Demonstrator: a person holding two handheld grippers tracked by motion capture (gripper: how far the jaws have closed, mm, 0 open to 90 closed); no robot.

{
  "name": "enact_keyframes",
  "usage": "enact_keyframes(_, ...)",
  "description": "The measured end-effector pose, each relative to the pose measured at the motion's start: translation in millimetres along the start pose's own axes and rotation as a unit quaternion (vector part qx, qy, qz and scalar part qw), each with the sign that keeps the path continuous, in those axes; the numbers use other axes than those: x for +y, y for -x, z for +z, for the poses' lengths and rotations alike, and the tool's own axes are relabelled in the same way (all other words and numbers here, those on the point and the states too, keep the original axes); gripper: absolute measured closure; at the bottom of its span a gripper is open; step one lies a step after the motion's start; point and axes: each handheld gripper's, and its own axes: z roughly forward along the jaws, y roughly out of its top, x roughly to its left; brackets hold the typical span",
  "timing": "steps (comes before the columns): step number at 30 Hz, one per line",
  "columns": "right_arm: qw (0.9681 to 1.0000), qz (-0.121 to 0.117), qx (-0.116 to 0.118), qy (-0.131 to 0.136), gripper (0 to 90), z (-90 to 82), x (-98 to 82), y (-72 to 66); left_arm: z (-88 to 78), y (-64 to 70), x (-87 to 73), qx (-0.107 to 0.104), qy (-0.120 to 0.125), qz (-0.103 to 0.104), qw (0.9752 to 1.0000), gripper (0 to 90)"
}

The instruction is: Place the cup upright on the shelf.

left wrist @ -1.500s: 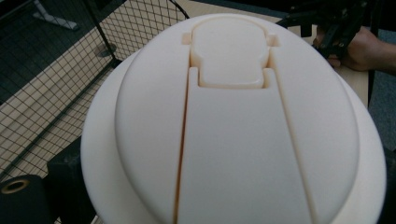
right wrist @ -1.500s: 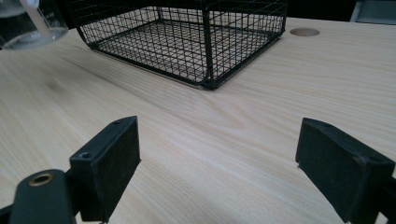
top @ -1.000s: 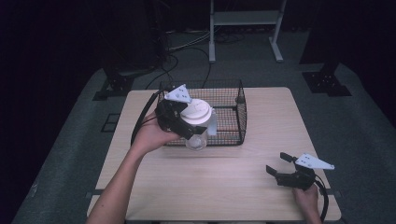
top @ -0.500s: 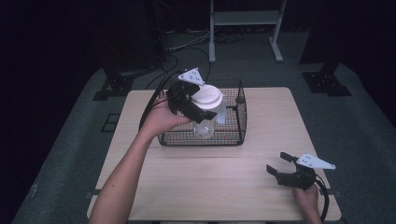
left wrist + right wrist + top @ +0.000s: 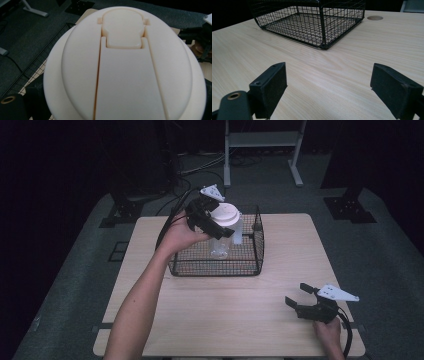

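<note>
The left hand-held gripper (image 5: pixel 216 222) grasps a clear plastic cup with a cream flip-top lid (image 5: pixel 223 227) over the black wire basket (image 5: pixel 247 265); lowering and releasing probably comes next. The right hand-held gripper (image 5: pixel 302 301) rests released on the bench (image 5: pixel 240 305).

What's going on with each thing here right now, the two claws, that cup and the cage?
Left gripper: shut on the cup, held over the basket.
Cup: clear, white lid closed, lifted.
Basket: upright on the table.
Right gripper: open, holding nothing, low near the table.
</note>
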Motion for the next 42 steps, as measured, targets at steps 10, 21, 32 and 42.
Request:
enact_keyframes(10, 1.0000, 0.003, 0.002, 0.004, 12.7, -0.3, -0.1, 0.0, 18.4, -22.5, 3.9, 0.013, -0.007, -0.020, 0.9997, 5.2)
enact_keyframes(21, 1.0000, -0.001, 0.001, 0.006, 12.7, -0.8, 0.2, 0.9, 42.1, -41.2, -1.5, 0.026, -0.026, -0.040, 0.9985, 5.2)
enact_keyframes(32, 1.0000, 0.002, 0.002, 0.005, 12.7, -1.0, 0.0, 0.4, 65.6, -50.4, -9.7, 0.026, -0.038, -0.056, 0.9973, 5.2)
enact_keyframes(42, 1.0000, 0.001, 0.002, 0.003, 12.7, -1.1, 0.0, 0.4, 92.4, -54.6, -24.3, 0.018, -0.055, -0.071, 0.9958, 5.2)
